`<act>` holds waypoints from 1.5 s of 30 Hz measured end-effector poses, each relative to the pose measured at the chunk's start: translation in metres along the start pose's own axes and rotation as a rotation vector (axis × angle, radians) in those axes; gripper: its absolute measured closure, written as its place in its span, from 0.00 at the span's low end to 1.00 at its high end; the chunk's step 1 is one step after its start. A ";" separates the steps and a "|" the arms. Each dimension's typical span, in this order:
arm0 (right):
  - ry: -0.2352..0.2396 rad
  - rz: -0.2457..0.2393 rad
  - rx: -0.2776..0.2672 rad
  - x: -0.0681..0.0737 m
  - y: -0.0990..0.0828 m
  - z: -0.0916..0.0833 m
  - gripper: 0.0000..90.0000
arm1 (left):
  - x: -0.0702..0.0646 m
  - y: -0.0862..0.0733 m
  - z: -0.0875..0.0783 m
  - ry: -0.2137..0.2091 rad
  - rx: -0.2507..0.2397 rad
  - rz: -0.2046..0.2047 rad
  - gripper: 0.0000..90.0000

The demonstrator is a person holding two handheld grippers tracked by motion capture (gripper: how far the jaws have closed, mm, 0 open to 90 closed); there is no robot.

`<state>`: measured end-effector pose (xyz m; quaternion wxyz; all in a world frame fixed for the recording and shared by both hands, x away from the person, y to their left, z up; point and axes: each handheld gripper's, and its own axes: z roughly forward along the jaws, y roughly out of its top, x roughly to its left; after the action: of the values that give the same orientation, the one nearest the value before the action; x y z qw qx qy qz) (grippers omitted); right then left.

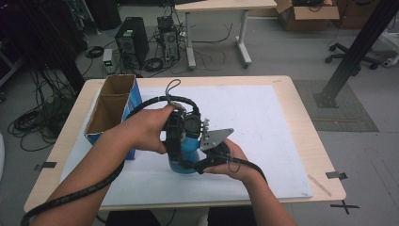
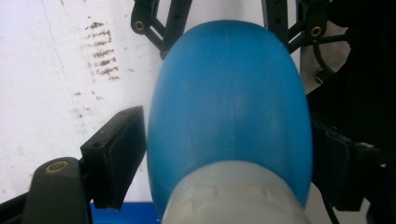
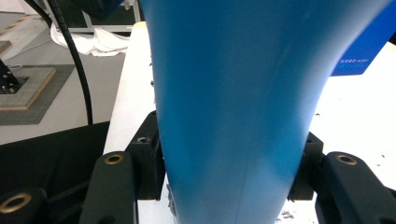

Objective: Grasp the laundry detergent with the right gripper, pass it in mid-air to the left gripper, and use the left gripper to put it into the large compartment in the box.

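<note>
A blue bottle (image 1: pixel 189 153) with a pale cap stands upright on the white sheet (image 1: pixel 263 122) at the middle of the table. My left gripper (image 1: pixel 178 136) comes down on it from above. In the left gripper view its pads (image 2: pixel 114 156) press both sides of the bottle (image 2: pixel 229 107) just past the cap, so that gripper (image 2: pixel 224 161) is shut on it. My right gripper (image 1: pixel 203 162) comes in low from the right. It (image 3: pixel 229 170) is shut on the bottle's body (image 3: pixel 233 93), one pad (image 3: pixel 149 163) on each side.
An open cardboard box with blue sides (image 1: pixel 110 110) stands at the table's left, close to my left forearm; its blue wall (image 3: pixel 364 51) also appears in the right gripper view. The wooden table edge (image 1: pixel 310 117) frames the sheet. Cables, computers and another desk sit on the floor beyond.
</note>
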<state>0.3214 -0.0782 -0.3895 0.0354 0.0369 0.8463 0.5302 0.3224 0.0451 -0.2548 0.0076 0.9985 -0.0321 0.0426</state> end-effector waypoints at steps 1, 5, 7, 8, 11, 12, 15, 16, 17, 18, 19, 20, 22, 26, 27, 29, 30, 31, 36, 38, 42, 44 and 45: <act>0.001 0.000 -0.002 0.000 0.000 0.000 0.49 | 0.000 0.000 0.000 0.000 0.000 0.000 0.24; 0.001 0.004 -0.005 0.000 0.000 0.000 0.49 | 0.000 -0.001 0.000 0.006 0.000 0.002 0.24; 0.003 0.001 -0.003 0.000 0.000 0.000 0.49 | -0.001 -0.001 0.000 0.008 0.002 0.001 0.26; 0.003 0.001 -0.003 0.000 0.000 0.000 0.49 | -0.001 -0.001 -0.001 0.010 0.001 0.000 0.27; 0.003 0.002 -0.005 0.001 0.000 0.000 0.49 | -0.001 0.000 -0.001 0.013 0.004 0.001 0.27; 0.003 0.002 -0.006 0.001 0.000 0.000 0.49 | -0.001 0.000 -0.001 0.013 0.004 0.001 0.28; 0.002 0.008 -0.012 0.001 0.001 -0.001 0.49 | -0.002 0.001 -0.001 0.012 0.009 0.009 0.29; 0.002 0.008 -0.012 0.001 0.001 -0.001 0.49 | -0.002 0.001 -0.001 0.014 0.007 0.009 0.29; 0.002 0.004 -0.012 0.001 0.001 -0.001 0.49 | -0.002 0.002 -0.001 0.016 0.008 0.012 0.29; 0.002 0.004 -0.012 0.001 0.001 -0.001 0.49 | -0.002 0.002 -0.001 0.016 0.008 0.012 0.29; 0.002 0.005 -0.013 0.001 0.001 -0.002 0.49 | -0.002 0.002 -0.001 0.017 0.010 0.012 0.29; 0.002 0.006 -0.013 0.001 0.001 -0.002 0.49 | -0.003 0.002 -0.001 0.020 0.012 0.013 0.29; 0.001 0.004 -0.014 0.001 0.001 -0.003 0.49 | -0.003 0.003 -0.002 0.028 0.015 0.015 0.32; 0.001 0.004 -0.017 0.002 0.001 -0.003 0.49 | -0.004 0.004 -0.002 0.032 0.018 0.016 0.34; 0.002 0.004 -0.019 0.002 0.001 -0.004 0.49 | -0.004 0.004 -0.002 0.032 0.019 0.020 0.36; 0.001 0.004 -0.022 0.002 0.002 -0.004 0.49 | -0.004 0.005 -0.003 0.033 0.022 0.022 0.37; 0.001 0.004 -0.022 0.002 0.002 -0.004 0.49 | -0.004 0.005 -0.003 0.033 0.022 0.022 0.38; 0.000 0.005 -0.023 0.002 0.002 -0.004 0.49 | -0.004 0.005 -0.003 0.031 0.022 0.023 0.38; -0.003 0.000 -0.024 0.002 0.001 -0.005 0.49 | -0.004 0.006 -0.004 0.023 0.023 0.024 0.41; -0.005 0.000 -0.023 0.002 0.001 -0.006 0.49 | -0.003 0.006 -0.004 0.023 0.025 0.031 0.42; -0.008 -0.003 -0.022 0.002 0.002 -0.007 0.49 | -0.003 0.007 -0.005 0.016 0.026 0.037 0.42; -0.005 -0.004 -0.025 0.002 0.002 -0.007 0.49 | -0.002 0.007 -0.005 0.008 0.034 0.034 0.42; -0.004 -0.003 -0.026 0.003 0.002 -0.007 0.49 | -0.002 0.008 -0.006 0.005 0.044 0.025 0.42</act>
<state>0.3182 -0.0831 -0.3848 0.0381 0.0364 0.8394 0.5410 0.3191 0.0378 -0.2489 -0.0151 0.9979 -0.0438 0.0457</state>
